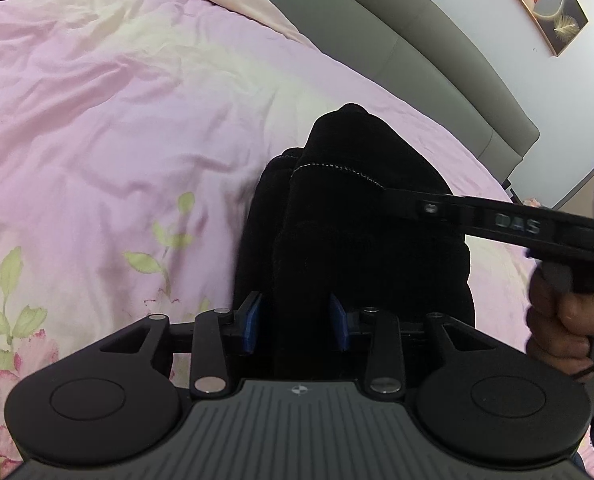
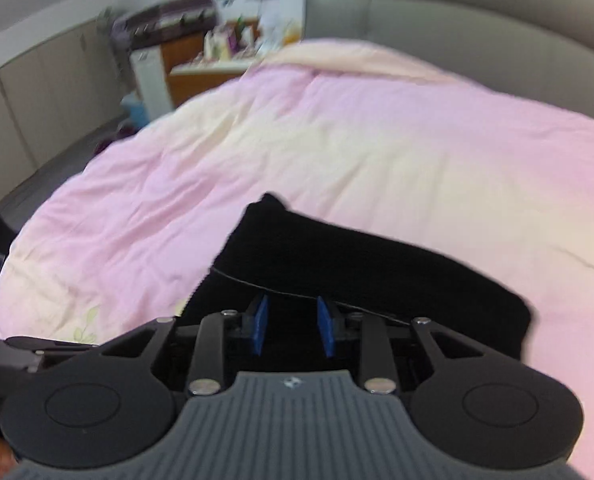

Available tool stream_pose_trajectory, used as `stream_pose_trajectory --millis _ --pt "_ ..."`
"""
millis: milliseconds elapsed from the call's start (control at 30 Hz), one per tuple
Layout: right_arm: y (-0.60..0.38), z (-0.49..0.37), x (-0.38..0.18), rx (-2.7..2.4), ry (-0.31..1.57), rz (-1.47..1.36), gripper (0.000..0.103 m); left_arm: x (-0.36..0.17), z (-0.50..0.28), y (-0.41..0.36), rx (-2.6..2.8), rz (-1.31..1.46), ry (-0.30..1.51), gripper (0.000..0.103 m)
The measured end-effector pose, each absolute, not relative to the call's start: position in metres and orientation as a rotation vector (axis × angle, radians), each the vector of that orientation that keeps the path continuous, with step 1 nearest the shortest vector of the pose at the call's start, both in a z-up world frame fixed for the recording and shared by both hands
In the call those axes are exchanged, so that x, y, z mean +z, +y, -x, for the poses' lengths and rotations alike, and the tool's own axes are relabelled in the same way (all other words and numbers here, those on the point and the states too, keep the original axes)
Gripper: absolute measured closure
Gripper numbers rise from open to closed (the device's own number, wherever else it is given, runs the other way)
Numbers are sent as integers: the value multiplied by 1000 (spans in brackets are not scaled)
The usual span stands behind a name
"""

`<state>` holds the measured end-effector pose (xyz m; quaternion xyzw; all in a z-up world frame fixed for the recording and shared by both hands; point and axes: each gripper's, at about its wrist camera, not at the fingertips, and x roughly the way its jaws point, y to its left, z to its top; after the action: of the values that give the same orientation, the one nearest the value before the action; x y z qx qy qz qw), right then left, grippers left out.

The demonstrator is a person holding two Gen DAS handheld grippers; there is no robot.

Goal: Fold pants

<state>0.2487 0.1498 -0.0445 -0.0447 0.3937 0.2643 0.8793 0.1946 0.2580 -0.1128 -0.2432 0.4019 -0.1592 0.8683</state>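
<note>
The black pants (image 1: 357,216) lie bunched and folded on the pink bedcover (image 1: 97,128). In the left wrist view my left gripper (image 1: 297,322) has its blue pads on either side of a thick fold of the pants, gripping it. My right gripper (image 1: 397,196) reaches in from the right, its fingers on the pants' stitched edge. In the right wrist view the pants (image 2: 357,256) stretch to the right across the bedcover (image 2: 337,140), and my right gripper (image 2: 291,326) holds the near stitched edge between its blue pads.
A grey padded headboard (image 1: 437,60) runs along the far side of the bed. A picture (image 1: 545,4) hangs on the wall. In the right wrist view a cluttered desk (image 2: 217,60) and cabinets (image 2: 37,92) stand beyond the bed's left edge.
</note>
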Motion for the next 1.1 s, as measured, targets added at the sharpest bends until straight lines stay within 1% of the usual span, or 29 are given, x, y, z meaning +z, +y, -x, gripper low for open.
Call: stream_pose_trajectory --millis 67,133,200,267,333,400,500,600,633,667,767,800,833,900,967,1033,1100 --pt "168 -269 -57 514 843 152 81 -116 -193 261 -313 516 837 61" --pt "176 -286 -69 495 865 161 89 -120 -193 265 -293 534 833 61" --pt "174 -306 -77 479 904 65 93 -123 -195 269 -278 554 838 61" --pt "163 -316 -79 450 938 -72 103 -124 -196 271 -278 551 842 61" --pt "154 -318 -83 417 930 -173 103 -124 -195 268 -283 550 852 61" --pt "148 -316 -86 416 892 -208 103 -122 -192 264 -294 540 862 61" --pt "144 -307 -81 429 864 -198 103 -115 -184 256 -297 500 874 61" --pt "155 -292 -64 443 817 -123 102 -113 -173 255 -297 489 874 61" --pt "162 -284 -58 446 796 -70 97 -114 -171 256 -298 504 874 61" --pt "169 -278 -53 447 778 -19 95 -117 -170 258 -298 519 875 61" --pt "187 -264 -47 522 758 39 76 -120 -171 260 -303 538 876 59" --pt "193 -263 -47 544 765 43 62 -120 -171 260 -303 537 877 59" --pt "200 -263 -48 552 769 67 54 -121 -170 260 -302 532 875 59" --pt "217 -270 -58 518 793 169 55 -122 -169 260 -297 533 872 59" --pt "232 -283 -72 486 802 263 53 -123 -169 261 -288 530 871 59" --pt "240 -297 -84 460 789 307 52 -124 -169 262 -291 536 873 59" --pt "239 -314 -92 424 808 289 50 -127 -167 263 -299 547 875 59"
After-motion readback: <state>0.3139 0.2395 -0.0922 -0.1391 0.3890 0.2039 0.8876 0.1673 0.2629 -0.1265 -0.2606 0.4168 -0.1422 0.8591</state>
